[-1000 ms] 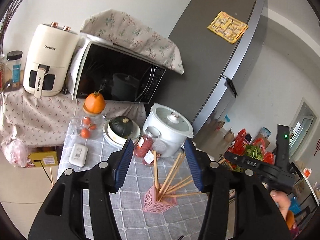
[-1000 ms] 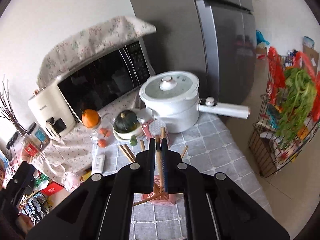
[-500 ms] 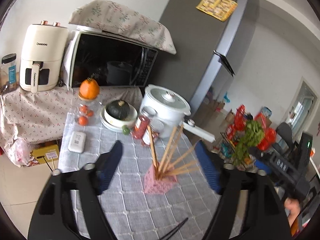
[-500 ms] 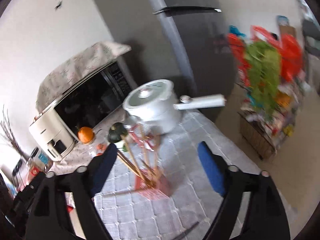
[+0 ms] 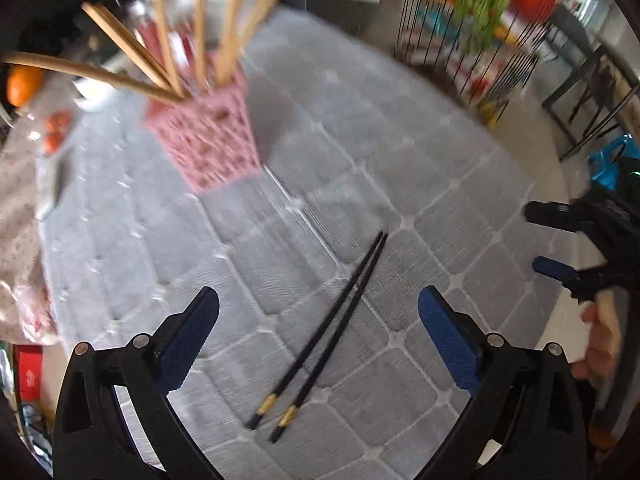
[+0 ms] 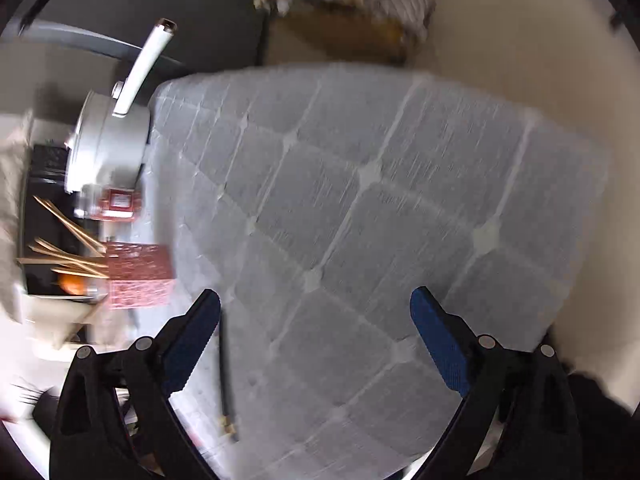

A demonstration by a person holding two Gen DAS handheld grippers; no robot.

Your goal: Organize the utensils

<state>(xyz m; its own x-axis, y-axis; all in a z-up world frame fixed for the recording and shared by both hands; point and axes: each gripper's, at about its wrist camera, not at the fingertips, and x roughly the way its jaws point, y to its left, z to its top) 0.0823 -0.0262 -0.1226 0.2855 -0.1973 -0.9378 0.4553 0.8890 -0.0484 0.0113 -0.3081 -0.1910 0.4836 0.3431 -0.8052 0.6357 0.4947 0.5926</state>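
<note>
Black chopsticks [image 5: 332, 328], a pair with gold bands near their thick ends, lie flat on the grey checked tablecloth [image 5: 400, 168]. Taking the pink holder [image 5: 208, 140] as the landmark: the pair lies on the near side of the pink holder, apart from it, side by side with the tips pointing back toward it and the banded ends toward the camera. The pink holder stands on the same cloth with several wooden chopsticks [image 5: 160, 68] fanning out of its top.

The left gripper [image 5: 318, 320] hangs over the black pair on the near side of the holder; its jaws have just been opening and stand spread wide, the chopsticks lying on the cloth in the gap between them, touched by neither blue pad. The right gripper [image 6: 316, 316] is likewise released, its jaws just opened wide, with only bare cloth between them. In the right wrist view one black stick [image 6: 225, 376] shows just inside its left finger, untouched, and the holder sits beyond that finger, with a white pot [image 6: 108, 144] farther behind it. The right gripper also shows at the edge of the left wrist view, a hand [image 5: 600, 340] on it.
</note>
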